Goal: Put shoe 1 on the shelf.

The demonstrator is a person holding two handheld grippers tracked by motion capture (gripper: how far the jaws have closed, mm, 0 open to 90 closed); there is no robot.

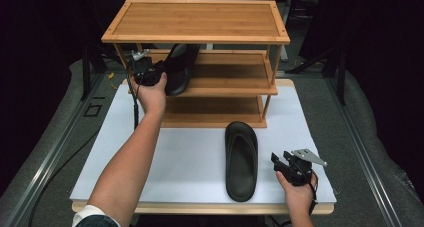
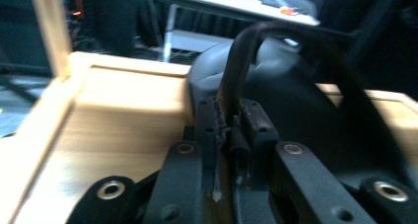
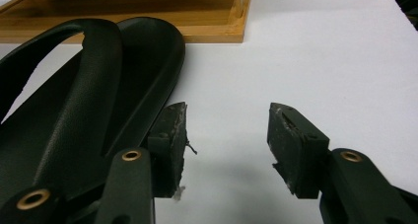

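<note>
With the left gripper [image 1: 152, 72] fingers [image 2: 209, 128] pinching the strap of a black rubber slipper [image 1: 179, 67] tilted on the bamboo rack's middle shelf [image 1: 225, 84], releasing early could tip it off; the right gripper [image 3: 224, 135] stands spread on the counter [image 1: 190, 157].

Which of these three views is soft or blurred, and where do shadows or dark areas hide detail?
Left gripper view: blurred throughout, the black rubber slipper and bamboo shelf rack smeared. Right gripper view: sharp, with a soft shadow beneath the open right gripper. High view: clear on the white table, surroundings nearly black.
</note>
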